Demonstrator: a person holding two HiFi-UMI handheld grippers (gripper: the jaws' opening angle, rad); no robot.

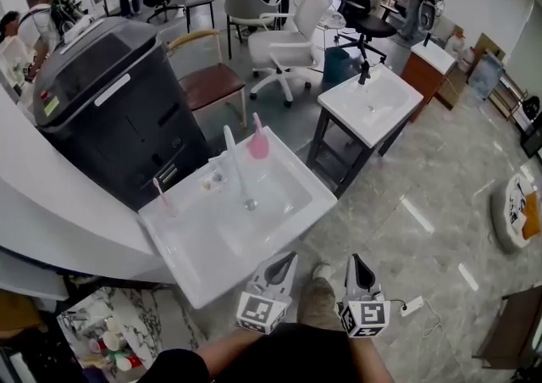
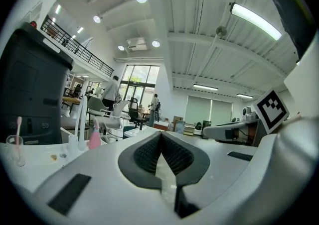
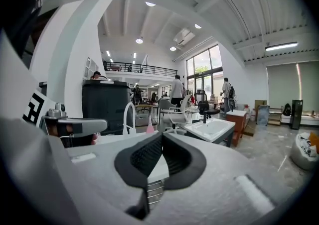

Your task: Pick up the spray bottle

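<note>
Evidently the task is sitting at its first step, the reach, with nothing taken hold of yet. The left gripper (image 1: 290,258) and the right gripper (image 1: 356,259) are hanging side by side in front of the person. Each is keeping its jaws pressed together tip to tip, with nothing lying between them, as both gripper views are showing. The pink spray bottle (image 1: 258,143) is standing upright well ahead of both tools, a little left of the left gripper's line and further left of the right one's. It is resting on the far rim of the white sink (image 1: 190,250), just beside the tall white faucet (image 1: 234,163). The near edge of that sink is lying just ahead of the left gripper. A toothbrush (image 1: 158,196) is standing further off to the left on the rim, well apart from the bottle. The next move, as I am judging it, is calling for one gripper to spread its jaws wide enough for the bottle's body. It is then calling for that gripper to travel out over the basin and come in level at the bottle from the near side. The left gripper is looking the better placed, being more nearly in line. The faucet is standing close enough to the bottle that the open jaws are risking a knock against it.
</note>
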